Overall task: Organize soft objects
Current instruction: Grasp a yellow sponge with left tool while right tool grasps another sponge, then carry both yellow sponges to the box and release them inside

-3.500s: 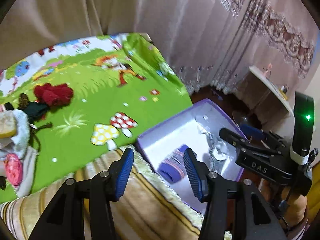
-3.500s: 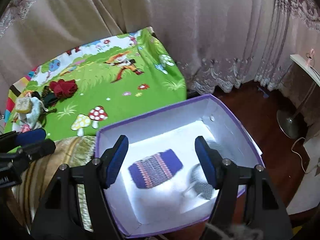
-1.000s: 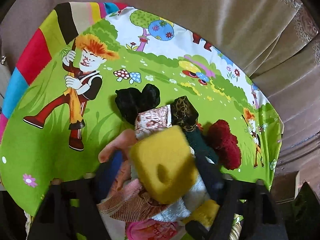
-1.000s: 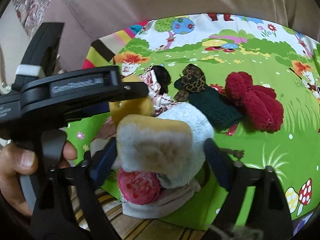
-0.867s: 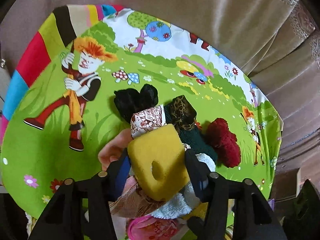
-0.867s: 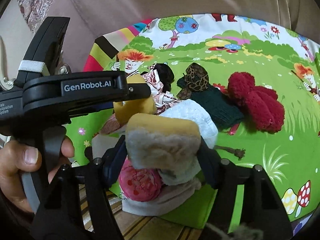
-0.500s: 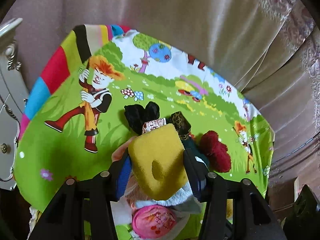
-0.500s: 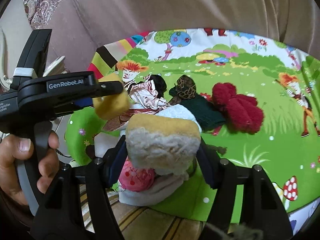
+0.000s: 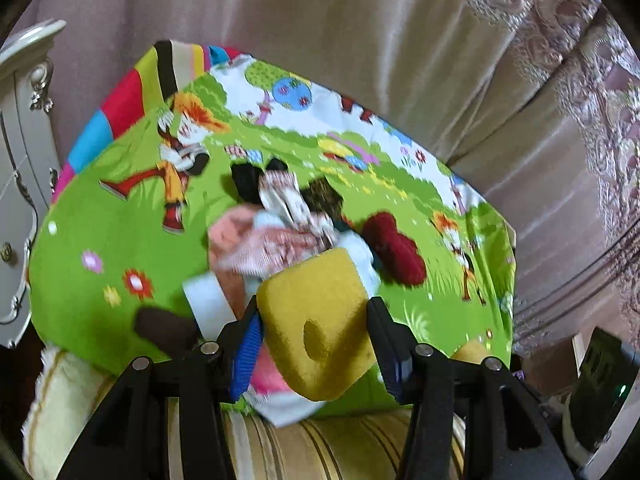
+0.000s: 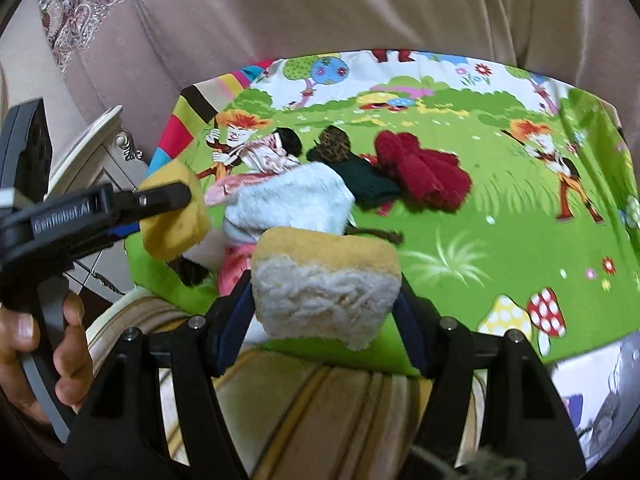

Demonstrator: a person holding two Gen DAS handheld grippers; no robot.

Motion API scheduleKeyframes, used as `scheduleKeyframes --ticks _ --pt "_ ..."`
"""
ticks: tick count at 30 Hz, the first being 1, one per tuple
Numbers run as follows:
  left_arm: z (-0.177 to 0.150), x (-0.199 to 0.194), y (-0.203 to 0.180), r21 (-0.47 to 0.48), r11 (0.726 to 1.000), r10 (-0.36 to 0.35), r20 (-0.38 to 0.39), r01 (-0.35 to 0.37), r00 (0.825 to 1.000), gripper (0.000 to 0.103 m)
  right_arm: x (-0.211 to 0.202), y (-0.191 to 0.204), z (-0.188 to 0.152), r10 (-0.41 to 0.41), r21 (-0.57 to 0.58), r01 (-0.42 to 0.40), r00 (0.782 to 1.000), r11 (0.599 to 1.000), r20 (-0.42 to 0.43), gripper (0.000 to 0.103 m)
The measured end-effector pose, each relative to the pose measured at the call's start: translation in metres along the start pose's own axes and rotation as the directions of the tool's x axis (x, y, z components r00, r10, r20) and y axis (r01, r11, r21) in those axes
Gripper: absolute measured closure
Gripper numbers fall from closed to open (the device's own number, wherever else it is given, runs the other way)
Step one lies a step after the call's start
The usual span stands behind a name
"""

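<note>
Left gripper [image 9: 314, 332] clamps a yellow sponge [image 9: 320, 322]; right gripper [image 10: 324, 300] clamps a fleece-faced sponge [image 10: 326, 284]. Both held above the cartoon mat [image 10: 500, 216], near the clothes pile [image 10: 292, 196].

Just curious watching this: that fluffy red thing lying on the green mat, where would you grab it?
Grab the red thing across its narrower middle, coming from above. It lies flat in two bulging lobes, with open mat on its right; a dark green cloth touches its left.
</note>
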State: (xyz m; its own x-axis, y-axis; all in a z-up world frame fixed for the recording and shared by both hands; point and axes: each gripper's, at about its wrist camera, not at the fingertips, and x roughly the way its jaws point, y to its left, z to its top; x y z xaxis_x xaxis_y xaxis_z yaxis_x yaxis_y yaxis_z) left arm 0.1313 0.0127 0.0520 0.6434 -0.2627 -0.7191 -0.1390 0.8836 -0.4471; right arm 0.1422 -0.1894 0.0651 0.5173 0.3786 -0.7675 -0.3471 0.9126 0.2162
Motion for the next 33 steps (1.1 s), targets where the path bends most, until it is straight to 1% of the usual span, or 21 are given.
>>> scheduleKeyframes --ticks 9,14,19,25,32,33 --pt "-0.042 0.002 -0.027 0.037 0.998 -0.057 -0.058 0.059 0.997 0.051 -0.039 -0.029 -0.030 -0.053 0.061 0.052 0.999 0.997 0.012 0.034" --pt "-0.061 -0.003 -0.049 0.074 0.992 -0.093 -0.079 0.099 0.993 0.051 -0.062 -0.044 -0.047 -0.079 0.090 0.077 0.997 0.993 0.021 0.034" --pt "-0.076 -0.007 -0.075 0.121 0.983 -0.126 -0.094 0.137 0.988 0.051 -0.086 -0.058 -0.064 -0.128 0.100 0.124 0.991 0.987 0.037 0.034" --pt "-0.093 -0.005 -0.108 0.182 0.967 -0.155 -0.126 0.177 0.980 0.051 -0.110 -0.083 -0.079 -0.193 0.136 0.185 0.980 0.973 0.048 0.034" --pt "-0.114 0.000 -0.152 0.269 0.932 -0.202 -0.174 0.244 0.964 0.051 -0.136 -0.123 -0.096 -0.299 0.196 0.285 0.953 0.938 0.045 0.034" --pt "-0.118 0.001 -0.158 0.282 0.926 -0.205 -0.183 0.251 0.961 0.051 -0.140 -0.131 -0.099 -0.319 0.212 0.304 0.947 0.929 0.042 0.034"
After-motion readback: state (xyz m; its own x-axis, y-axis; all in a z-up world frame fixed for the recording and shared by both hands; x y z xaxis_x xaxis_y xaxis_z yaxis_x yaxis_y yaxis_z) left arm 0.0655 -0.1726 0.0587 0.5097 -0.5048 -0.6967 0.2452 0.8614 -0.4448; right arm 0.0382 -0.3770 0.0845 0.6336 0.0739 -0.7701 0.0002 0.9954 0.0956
